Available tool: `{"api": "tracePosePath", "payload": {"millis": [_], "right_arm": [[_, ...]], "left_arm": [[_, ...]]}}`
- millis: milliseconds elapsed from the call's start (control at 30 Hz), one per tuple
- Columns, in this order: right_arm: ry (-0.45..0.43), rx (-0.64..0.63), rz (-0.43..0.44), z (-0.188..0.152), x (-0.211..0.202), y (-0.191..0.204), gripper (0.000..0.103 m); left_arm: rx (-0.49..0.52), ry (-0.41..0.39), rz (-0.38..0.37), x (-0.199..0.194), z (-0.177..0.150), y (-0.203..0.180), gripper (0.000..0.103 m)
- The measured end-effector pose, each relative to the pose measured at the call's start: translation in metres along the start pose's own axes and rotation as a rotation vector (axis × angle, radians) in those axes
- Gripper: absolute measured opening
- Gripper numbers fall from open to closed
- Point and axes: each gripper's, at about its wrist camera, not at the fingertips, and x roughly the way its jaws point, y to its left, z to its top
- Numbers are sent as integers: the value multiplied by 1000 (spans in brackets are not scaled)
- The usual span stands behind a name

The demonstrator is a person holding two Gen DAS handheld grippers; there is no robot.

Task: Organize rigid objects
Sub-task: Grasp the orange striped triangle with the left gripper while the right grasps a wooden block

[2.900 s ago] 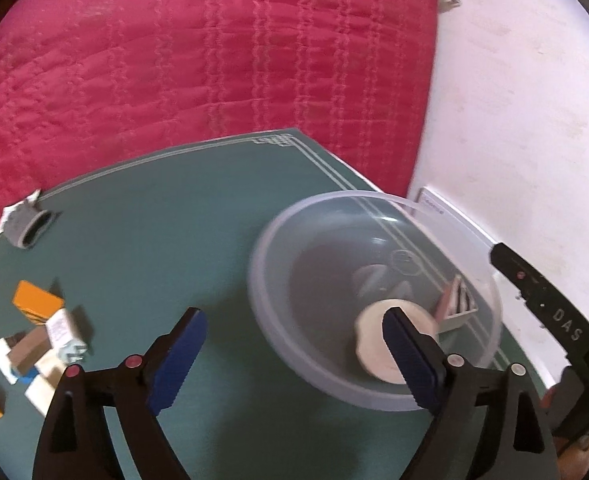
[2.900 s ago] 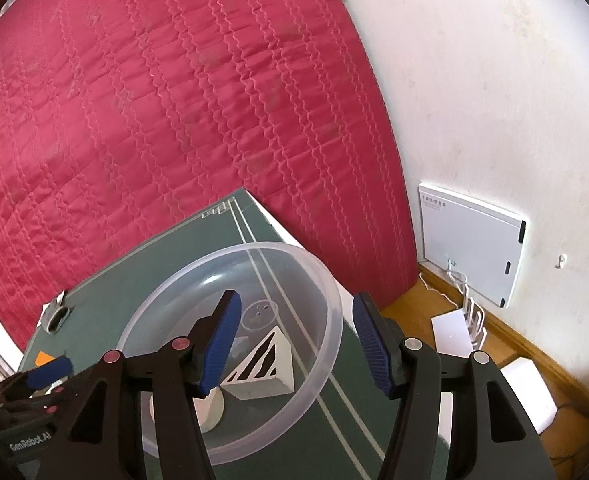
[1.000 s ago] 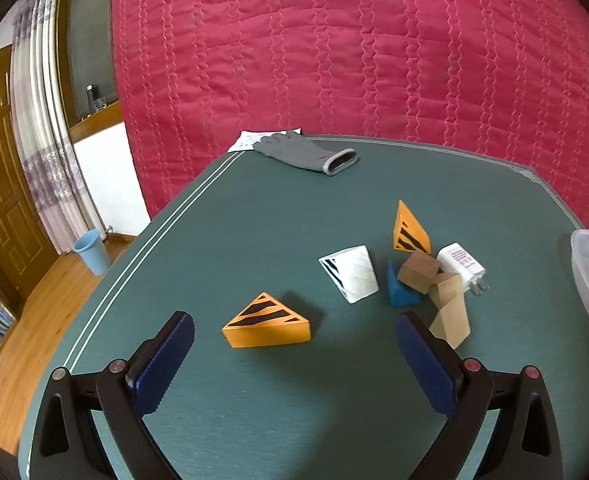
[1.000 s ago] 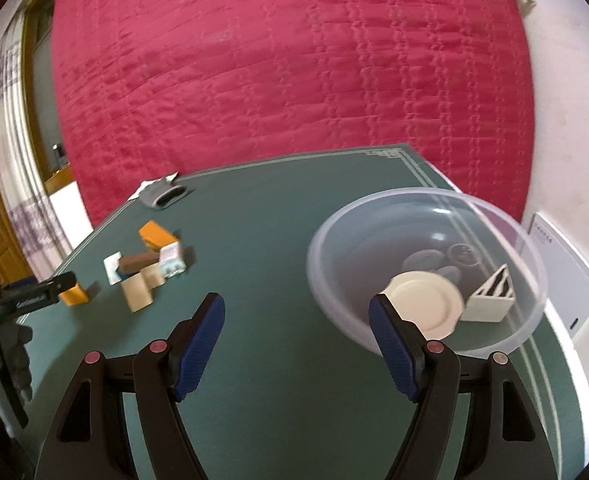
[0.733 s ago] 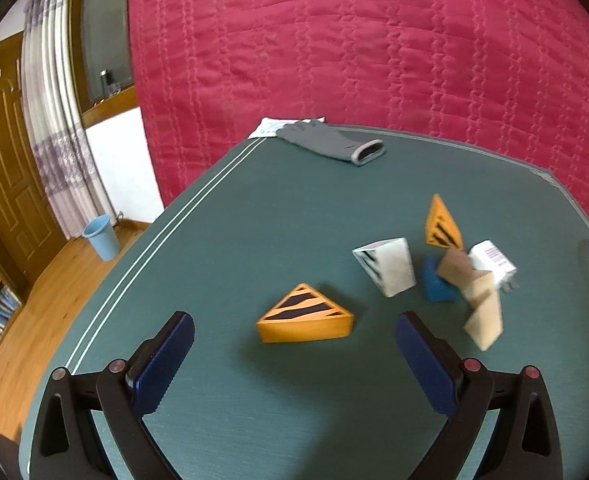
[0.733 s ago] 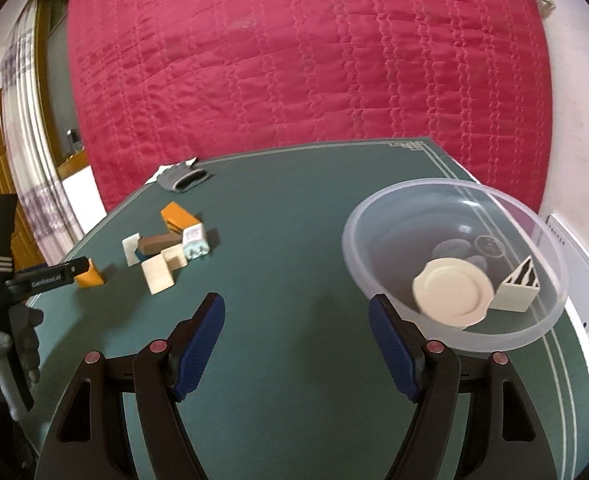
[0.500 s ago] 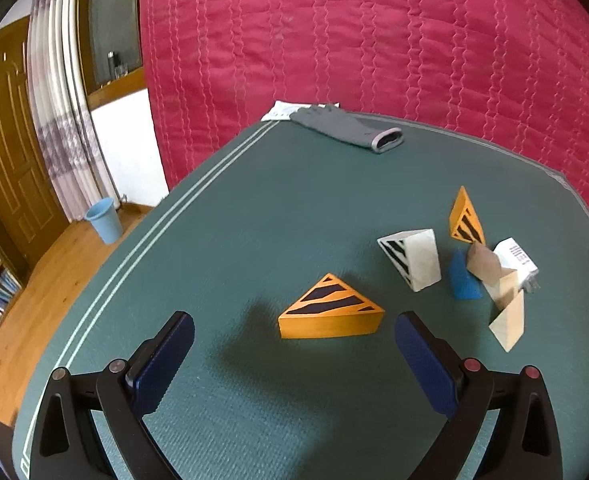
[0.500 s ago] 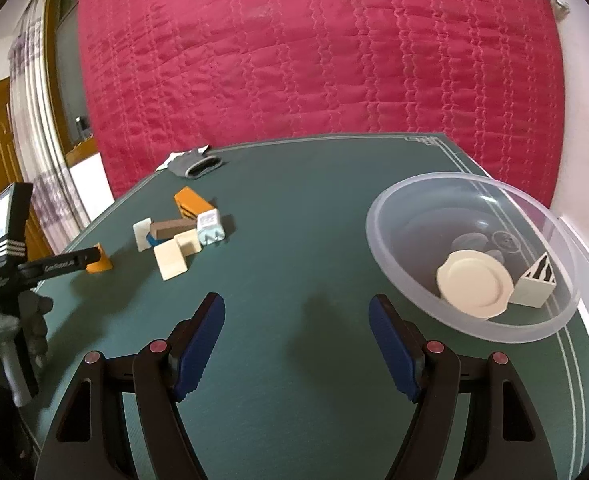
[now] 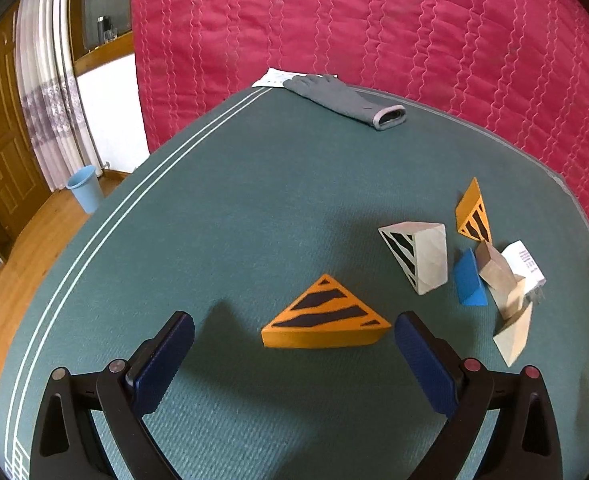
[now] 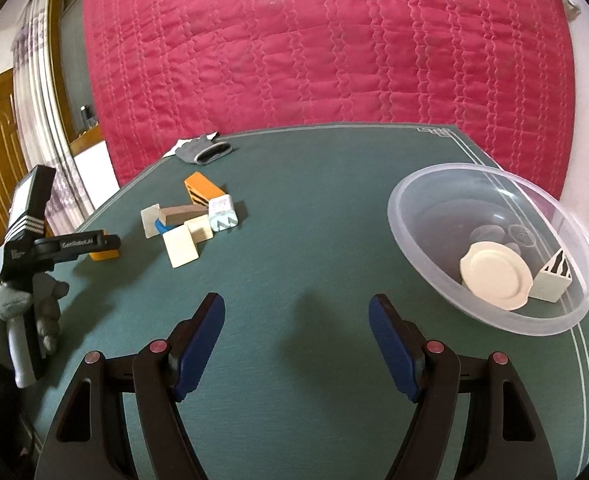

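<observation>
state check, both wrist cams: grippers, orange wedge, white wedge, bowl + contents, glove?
left gripper: open, fingers either side of the orange wedge, not touching it
right gripper: open, empty, over bare table
orange striped wedge: flat on table, striped face up
white striped wedge: on table, beside the block pile
clear bowl: upright, on table
cream plate: in bowl, tilted
small white wedge: in bowl
grey glove: lying at far edge

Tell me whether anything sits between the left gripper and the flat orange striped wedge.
Nothing visible does. The left gripper is open, and the orange striped wedge lies alone on bare green table just ahead; the other blocks sit off to its right.
</observation>
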Motion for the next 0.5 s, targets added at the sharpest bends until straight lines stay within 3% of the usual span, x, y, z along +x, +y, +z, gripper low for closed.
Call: {"api": "tracePosePath", "payload": {"millis": [67,200,400,500], "right_arm": [[7,-3,5,0,2,3,75],[22,-3,18,0,6,8,75],[68,3,63,3,21,19,75],[95,-6,93,7,33,29,75]], "left_arm": [[7,3,4,2,1,-1,100],[8,38,-6,8,0,-1,85],[41,19,-7,2,-4,-5,61],[48,19,-15,1,-4,-6,61]]}}
